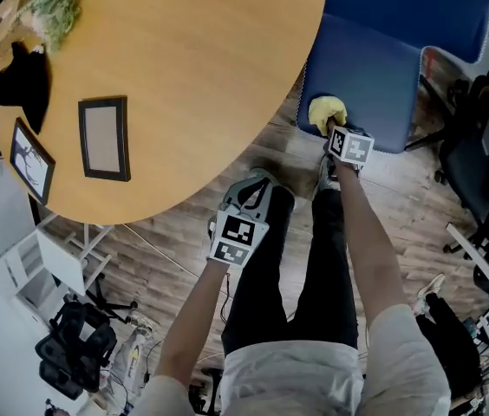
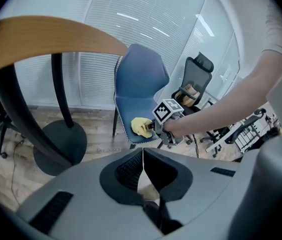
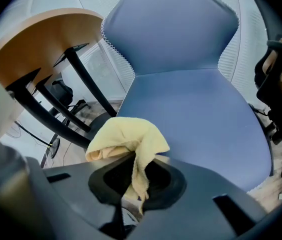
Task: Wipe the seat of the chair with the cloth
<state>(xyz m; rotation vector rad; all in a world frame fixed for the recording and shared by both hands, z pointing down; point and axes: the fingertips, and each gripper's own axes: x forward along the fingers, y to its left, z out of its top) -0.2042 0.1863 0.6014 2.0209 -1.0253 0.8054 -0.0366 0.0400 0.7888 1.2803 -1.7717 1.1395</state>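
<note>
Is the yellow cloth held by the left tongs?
No, the cloth is pinched in the right tongs over the chair seat, while the left tongs are shut on nothing.

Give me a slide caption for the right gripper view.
Right gripper shut on a yellow cloth at the front edge of a blue chair seat.

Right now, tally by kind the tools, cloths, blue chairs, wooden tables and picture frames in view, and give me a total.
Tools: 2, the left tool shut on nothing, the right tool shut on the cloth
Yellow cloth: 1
Blue chair: 1
Wooden table: 1
Picture frames: 2
Total: 7
</note>
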